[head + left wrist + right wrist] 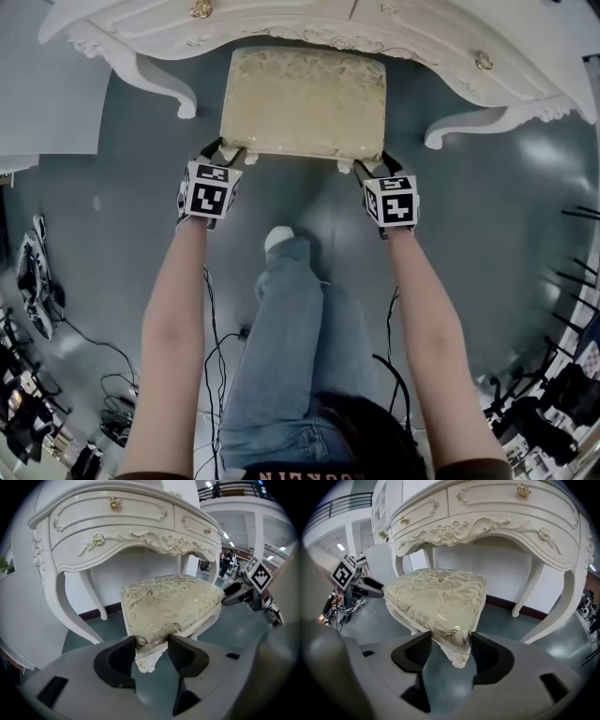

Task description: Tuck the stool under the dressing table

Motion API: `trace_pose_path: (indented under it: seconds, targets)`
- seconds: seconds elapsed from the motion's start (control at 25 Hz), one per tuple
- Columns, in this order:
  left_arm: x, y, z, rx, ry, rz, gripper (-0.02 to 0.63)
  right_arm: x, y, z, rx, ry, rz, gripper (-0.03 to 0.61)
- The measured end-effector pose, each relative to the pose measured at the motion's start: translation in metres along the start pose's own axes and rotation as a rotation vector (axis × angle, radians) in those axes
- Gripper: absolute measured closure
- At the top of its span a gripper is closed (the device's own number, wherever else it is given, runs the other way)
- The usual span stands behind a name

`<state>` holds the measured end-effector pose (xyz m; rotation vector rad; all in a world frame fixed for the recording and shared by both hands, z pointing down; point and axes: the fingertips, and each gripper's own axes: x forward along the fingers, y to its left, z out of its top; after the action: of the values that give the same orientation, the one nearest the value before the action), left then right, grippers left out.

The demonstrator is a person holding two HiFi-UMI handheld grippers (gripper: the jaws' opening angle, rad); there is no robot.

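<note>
1. The left hand-held gripper clamps the stool's near left corner.
2. The right hand-held gripper clamps its near right corner.
3. The stool stands on the floor between the dressing table's front legs.

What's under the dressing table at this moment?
The stool, its far edge tucked beneath the dressing table, plus grey floor and a white wall behind. The table hides that edge and the back legs.

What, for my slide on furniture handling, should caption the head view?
Left gripper and right gripper grip the stool's near corners, its far edge under the dressing table.
</note>
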<state>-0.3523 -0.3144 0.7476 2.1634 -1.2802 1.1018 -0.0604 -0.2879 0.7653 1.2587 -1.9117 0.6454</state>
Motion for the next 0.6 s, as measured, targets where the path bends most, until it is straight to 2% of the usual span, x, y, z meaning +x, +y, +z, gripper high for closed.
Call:
trace_pose_path:
  seconds: [0.6]
  targets:
    - [0.051, 0.032, 0.065, -0.012, -0.198, 0.049, 0.403, 0.044, -0.049, 0.064, -0.007, -0.211, -0.069, 0.327]
